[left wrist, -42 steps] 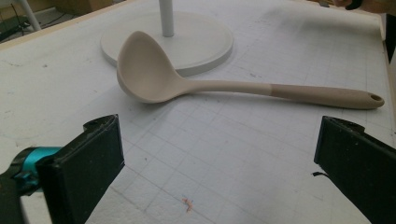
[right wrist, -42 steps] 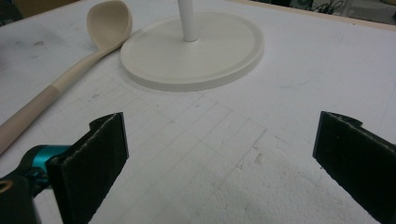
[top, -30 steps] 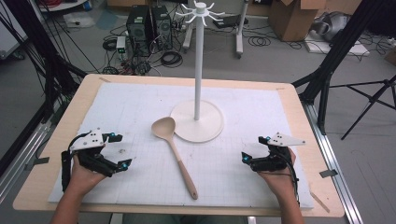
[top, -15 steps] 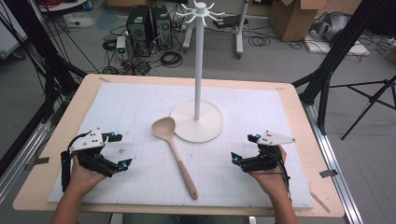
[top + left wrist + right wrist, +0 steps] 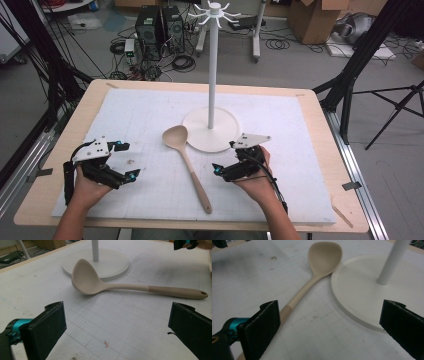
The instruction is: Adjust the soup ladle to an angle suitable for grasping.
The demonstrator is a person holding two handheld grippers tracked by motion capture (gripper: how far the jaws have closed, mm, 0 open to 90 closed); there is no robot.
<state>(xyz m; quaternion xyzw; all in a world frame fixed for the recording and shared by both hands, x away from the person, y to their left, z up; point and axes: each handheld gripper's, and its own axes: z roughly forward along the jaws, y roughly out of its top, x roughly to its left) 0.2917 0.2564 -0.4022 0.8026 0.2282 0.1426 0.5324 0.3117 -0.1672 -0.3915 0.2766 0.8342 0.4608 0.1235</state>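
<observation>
High view has the beige spoon [image 5: 186, 163] lying flat on the white gridded mat [image 5: 140, 120], between the two grippers, with its rounded bowl at the far end just beside the round white base of the stand [image 5: 212, 129] and its handle running back toward the person's edge of the table [image 5: 320, 125]. Left gripper view shows the look of it best: the spoon [image 5: 120, 286] has a deep, smooth, matte bowl facing up, a slim neck of the same pale beige, and a slightly darker tan grip section that ends in a small hanging hole. Right gripper view shows the bowl [image 5: 325, 256] close against the rim of the stand's base [image 5: 362, 290], though whether they touch I cannot tell, and the colour change on the handle sits near that gripper's own left jaw. The right gripper [image 5: 225, 170] rests just to the right of the handle, its jaws spread wide with nothing between them but mat. The left gripper [image 5: 122, 162] sits well apart from the spoon on the left side of the mat, jaws likewise wide apart and empty. A thin white pole rises from the base to a ring of small hooks at the top.
</observation>
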